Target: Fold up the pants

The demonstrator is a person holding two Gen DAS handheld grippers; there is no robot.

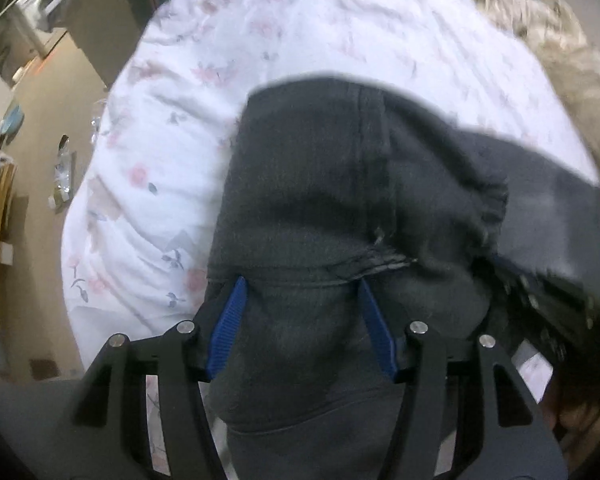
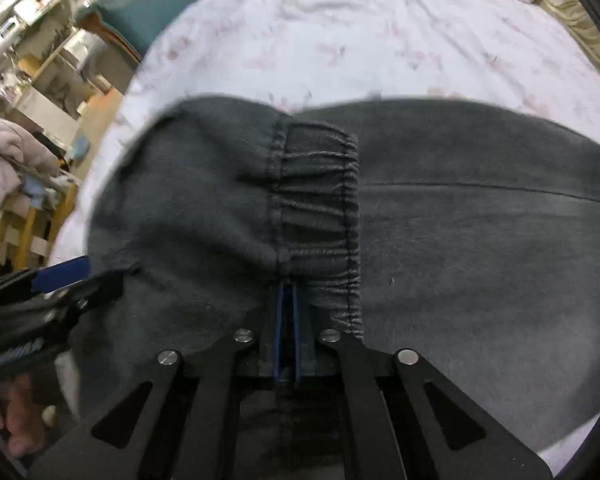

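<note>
Dark grey pants (image 1: 320, 184) lie on a white floral bedsheet (image 1: 172, 152). In the left wrist view my left gripper (image 1: 302, 280) is open, its blue fingers (image 1: 230, 324) spread over the grey cloth, which fills the gap between them. In the right wrist view my right gripper (image 2: 286, 286) is shut on the pants (image 2: 480, 240) right at the gathered elastic cuff (image 2: 320, 208). The left gripper (image 2: 60, 272) shows at the left edge there, beside the cloth. The right gripper's body (image 1: 540, 304) shows at the right of the left wrist view.
A beige patterned blanket (image 1: 560, 52) lies at the bed's far right. The bed edge drops to a tan floor (image 1: 52, 120) on the left. A teal chair (image 2: 152, 12) and cluttered shelves (image 2: 32, 60) stand beyond the bed's left side.
</note>
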